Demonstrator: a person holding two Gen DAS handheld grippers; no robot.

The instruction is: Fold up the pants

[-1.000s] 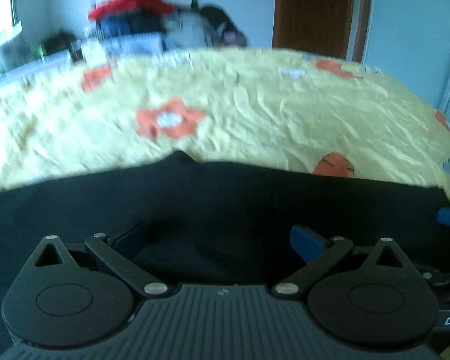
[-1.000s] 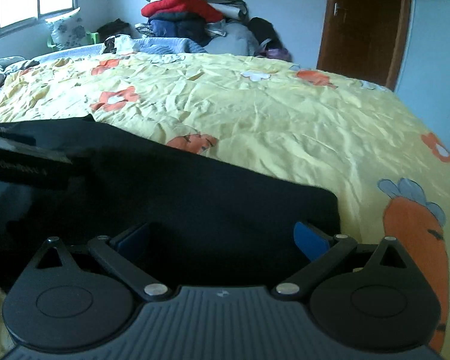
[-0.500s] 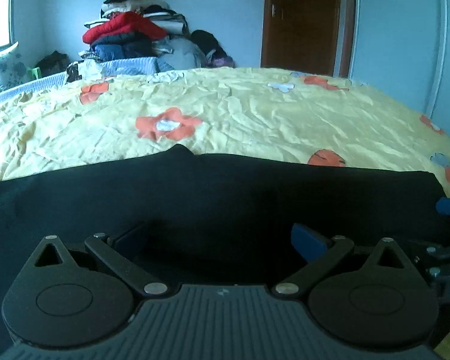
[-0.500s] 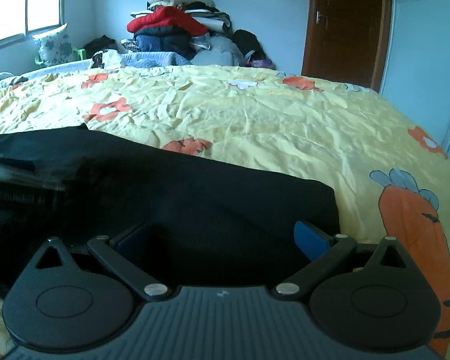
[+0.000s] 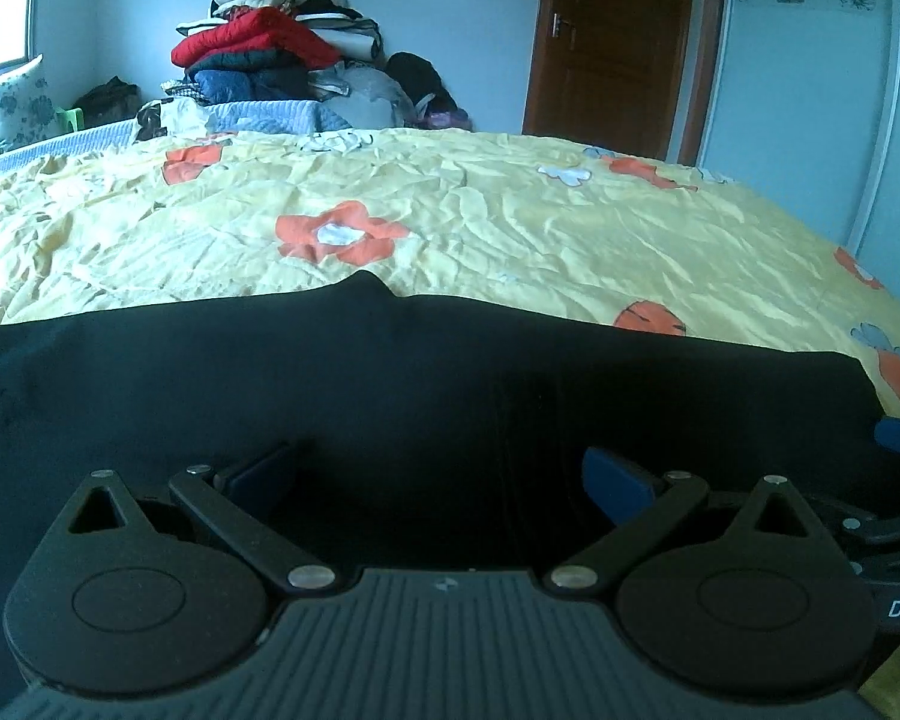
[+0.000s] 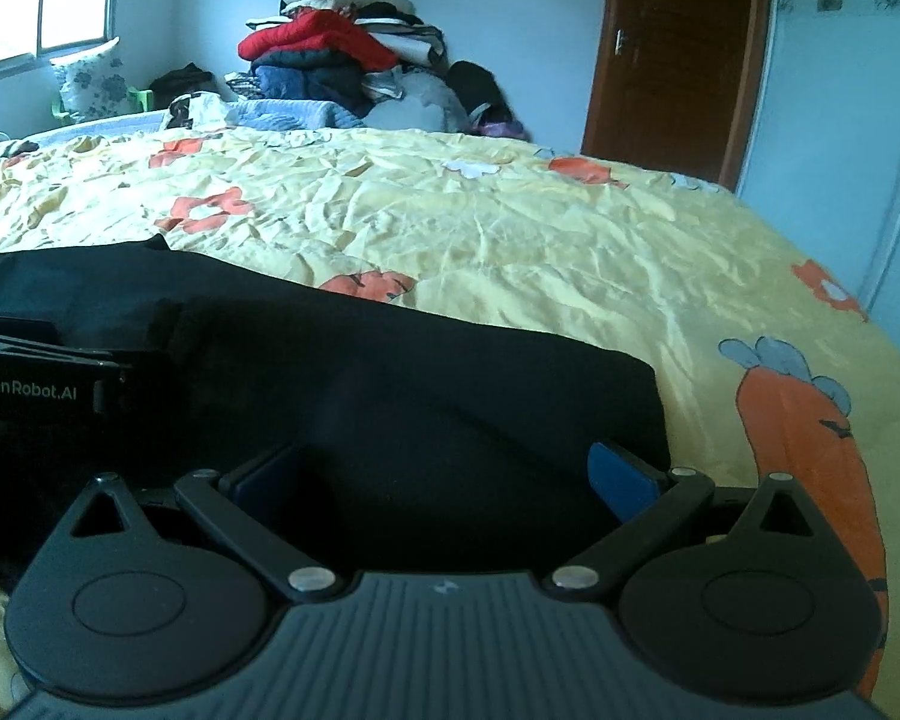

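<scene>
Black pants (image 5: 450,372) lie flat across the near part of a yellow bedsheet; they also show in the right wrist view (image 6: 390,384), with their right end edge near the carrot print. My left gripper (image 5: 438,474) is open, its blue pads wide apart low over the dark cloth. My right gripper (image 6: 444,474) is open too, over the pants' right end. The left gripper's body (image 6: 36,384) shows at the left of the right wrist view. Nothing is gripped.
The bed's yellow sheet (image 5: 510,228) with orange flower and carrot prints stretches beyond the pants. A pile of clothes (image 5: 270,54) stands at the far side by the wall. A brown door (image 5: 612,42) is at the back right, a window (image 6: 42,0) at the left.
Both grippers have tilted slightly, so the room beyond sits higher and sharper in view. The pants lie as before and both grippers stay open.
</scene>
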